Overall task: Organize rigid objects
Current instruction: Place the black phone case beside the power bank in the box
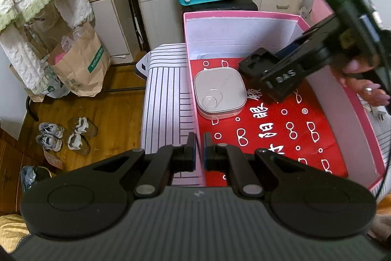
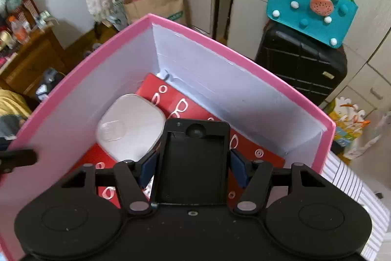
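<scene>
Over the pink box: the right claw [image 2: 193,163] hangs with the black tray [image 2: 193,163] held between its blue pads [image 2: 238,166].
Right claw state: closed on the black tray, one pad on each long side, jaws wide because the tray is wide.
Left claw state: the left claw [image 1: 200,151] is pinched shut on the near wall of the pink box [image 1: 244,15], near the corner, and seems to hold the box steady.
Where the tray is: inside the box walls but up in the air, I think, above the red sheet [image 1: 268,138] on the box floor. I cannot tell if its far end touches the sheet.
Tray's long axis: in the right wrist view it runs from 6 o'clock to 12 o'clock, straight out along the claw. Its round dent sits at the 12 o'clock end.
What is next to it: the white square case [image 2: 132,124] lies flat on the red sheet at about 10 o'clock from the tray, just beside it.
Free spot: the bare red floor at 1 to 3 o'clock of the tray, toward the far white wall.
Which hand is nearer: the right one, as it already has the tray. The left is at the box edge.
Next move, my guess: lower the tray flat beside the white case, not on top of it, then let go.
Watch out: the tray's left edge is close to the case and could bump it.
</scene>
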A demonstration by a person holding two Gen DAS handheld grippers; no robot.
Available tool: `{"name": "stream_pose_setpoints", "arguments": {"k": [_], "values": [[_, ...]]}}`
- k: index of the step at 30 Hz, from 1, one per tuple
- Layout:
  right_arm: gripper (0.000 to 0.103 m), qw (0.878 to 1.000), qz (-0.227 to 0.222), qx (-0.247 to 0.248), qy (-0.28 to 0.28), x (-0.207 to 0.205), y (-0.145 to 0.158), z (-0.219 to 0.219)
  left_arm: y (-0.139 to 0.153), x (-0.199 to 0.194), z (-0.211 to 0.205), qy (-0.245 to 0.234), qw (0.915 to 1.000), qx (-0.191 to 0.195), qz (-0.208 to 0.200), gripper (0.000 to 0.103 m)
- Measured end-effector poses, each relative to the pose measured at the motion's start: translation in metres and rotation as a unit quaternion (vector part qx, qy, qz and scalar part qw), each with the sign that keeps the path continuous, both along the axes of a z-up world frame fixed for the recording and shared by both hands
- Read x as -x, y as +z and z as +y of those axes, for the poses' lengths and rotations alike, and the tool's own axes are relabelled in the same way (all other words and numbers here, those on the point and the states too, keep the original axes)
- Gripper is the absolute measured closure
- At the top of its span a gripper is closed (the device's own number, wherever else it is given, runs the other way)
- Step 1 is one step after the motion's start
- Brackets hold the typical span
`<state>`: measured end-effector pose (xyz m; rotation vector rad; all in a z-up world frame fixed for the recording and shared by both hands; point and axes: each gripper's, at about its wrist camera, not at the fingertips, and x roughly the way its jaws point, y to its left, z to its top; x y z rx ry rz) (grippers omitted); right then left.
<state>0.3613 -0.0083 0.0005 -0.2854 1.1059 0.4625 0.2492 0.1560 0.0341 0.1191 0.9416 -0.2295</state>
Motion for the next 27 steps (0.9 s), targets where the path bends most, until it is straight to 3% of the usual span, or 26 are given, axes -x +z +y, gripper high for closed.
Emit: {"name": "stream_pose_setpoints", "arguments": {"k": [4,9,16,21,27], "values": [[0.034,0.999,0.027,0.015,-0.031,-0.01,-0.01,0.003,0.0,0.001,-0.002,-0.004,1.0,-0.006,-0.003,0.099],[0.033,0.991,0.078,-0.058,-0.092,-0.021,-0.006,-0.012,0.0,0.002,-0.004,-0.007,0.9998,-0.015,-0.006,0.099],[0.032,0.994,-0.001,-0.102,-0.038,0.027,0.046,-0.033,0.0,0.003,-0.006,-0.005,0.9997,-0.019,-0.012,0.099],[0.032,0.989,-0.079,-0.122,0.004,0.078,0.083,-0.074,0.0,0.004,-0.003,0.002,0.9998,-0.012,-0.014,0.099],[0.031,0.983,-0.138,-0.117,-0.006,0.112,0.086,-0.14,-0.002,0.005,-0.004,0.011,0.9997,-0.013,-0.02,0.099]]}}
